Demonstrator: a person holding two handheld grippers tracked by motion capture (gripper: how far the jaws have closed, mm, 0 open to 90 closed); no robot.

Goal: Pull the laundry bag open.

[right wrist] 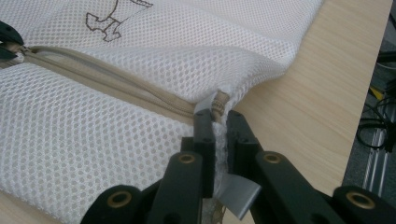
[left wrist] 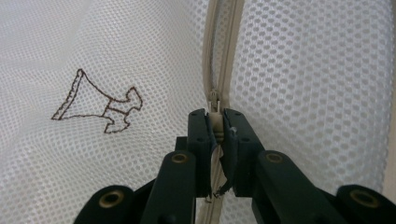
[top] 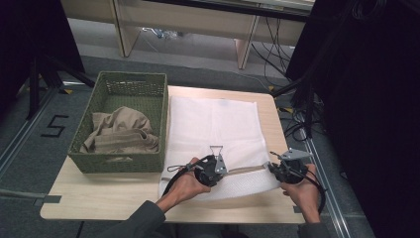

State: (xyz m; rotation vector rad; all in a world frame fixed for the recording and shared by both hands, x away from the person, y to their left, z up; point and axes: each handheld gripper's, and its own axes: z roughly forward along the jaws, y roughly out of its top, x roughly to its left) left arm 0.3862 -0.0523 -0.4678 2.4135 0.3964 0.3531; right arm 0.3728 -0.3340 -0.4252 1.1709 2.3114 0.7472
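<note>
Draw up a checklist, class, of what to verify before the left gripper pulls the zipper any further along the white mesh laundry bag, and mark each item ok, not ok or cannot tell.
1. Left gripper shut on the small beige zipper pull: ok.
2. Right gripper shut on the white mesh laundry bag at its corner by the zipper's end: ok.
3. Beige zipper track lies straight between the grippers, no mesh caught in it: ok as far as visible.
4. Bag lies flat on the light wooden table: ok.
5. Green woven basket with the tan crumpled cloth stands apart from the bag: cannot tell; their edges look close.
</note>
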